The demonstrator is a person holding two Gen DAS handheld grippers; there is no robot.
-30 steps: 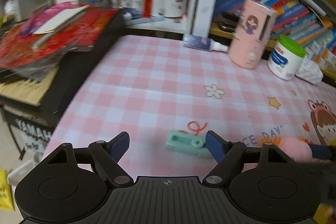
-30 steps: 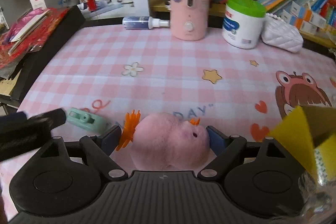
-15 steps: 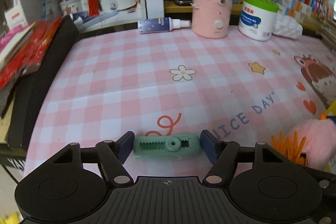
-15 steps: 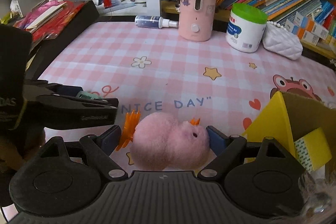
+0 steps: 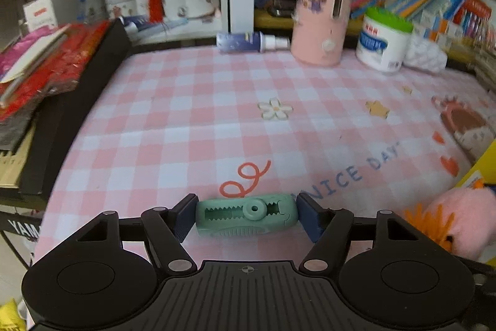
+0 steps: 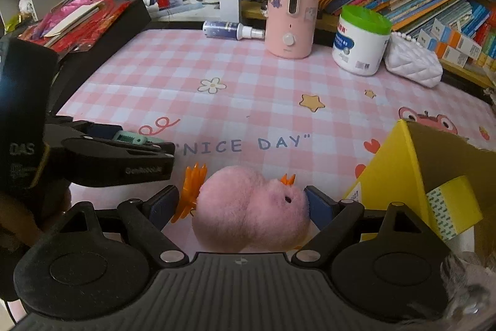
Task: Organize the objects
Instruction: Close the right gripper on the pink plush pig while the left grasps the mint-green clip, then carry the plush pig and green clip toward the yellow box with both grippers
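A mint-green toothed clip [image 5: 246,219] lies crosswise between the fingers of my left gripper [image 5: 245,214], and both pads touch its ends. It also shows in the right wrist view [image 6: 130,139], held off the cloth. My right gripper [image 6: 243,202] is shut on a pink plush toy [image 6: 251,216] with orange fringes, seen too at the right edge of the left wrist view [image 5: 458,222]. A yellow cardboard box [image 6: 403,176] stands open just right of the right gripper.
A pink checked tablecloth [image 6: 235,101] covers the table. At the back stand a pink humidifier [image 6: 293,10], a green-lidded jar [image 6: 361,42], a white quilted pouch [image 6: 414,65] and a lying spray bottle [image 6: 231,30]. A black keyboard with red packets [image 5: 62,76] borders the left edge.
My left gripper moved in over the green clip and closed its fingers on the clip's ends. My right gripper, still holding the plush, rose and drew back; the yellow box came into view.
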